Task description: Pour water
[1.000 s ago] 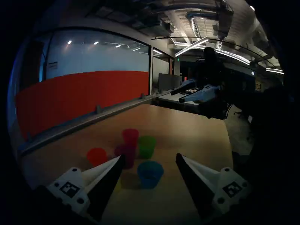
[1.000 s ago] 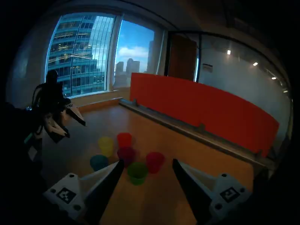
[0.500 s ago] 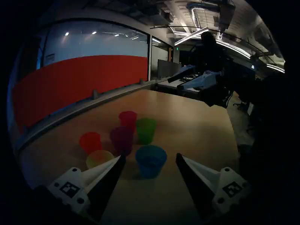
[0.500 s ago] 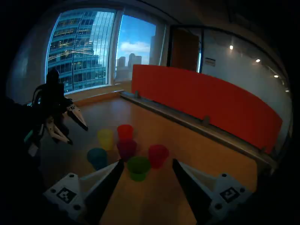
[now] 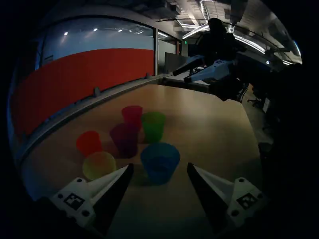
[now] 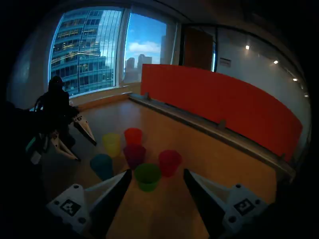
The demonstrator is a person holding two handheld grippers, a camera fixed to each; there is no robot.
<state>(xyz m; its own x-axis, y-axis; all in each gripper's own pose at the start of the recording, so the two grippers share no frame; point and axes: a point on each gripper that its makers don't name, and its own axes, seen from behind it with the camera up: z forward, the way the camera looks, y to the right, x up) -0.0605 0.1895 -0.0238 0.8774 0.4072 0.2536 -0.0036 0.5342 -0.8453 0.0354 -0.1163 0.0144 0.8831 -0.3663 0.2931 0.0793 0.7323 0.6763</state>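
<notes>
Compared with a second ago, my left tool has moved closer: the blue cup looms larger at lower centre, just ahead of its spread, empty fingers. My right tool, likewise spread and empty, has neared the green cup. The purple cup and yellow cup crowd just beside the blue one on the table.

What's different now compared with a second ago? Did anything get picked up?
Both tools moved forward: the left tool neared the blue cup, the right tool the green cup. Nothing was grabbed; both stayed open, cups unmoved.
</notes>
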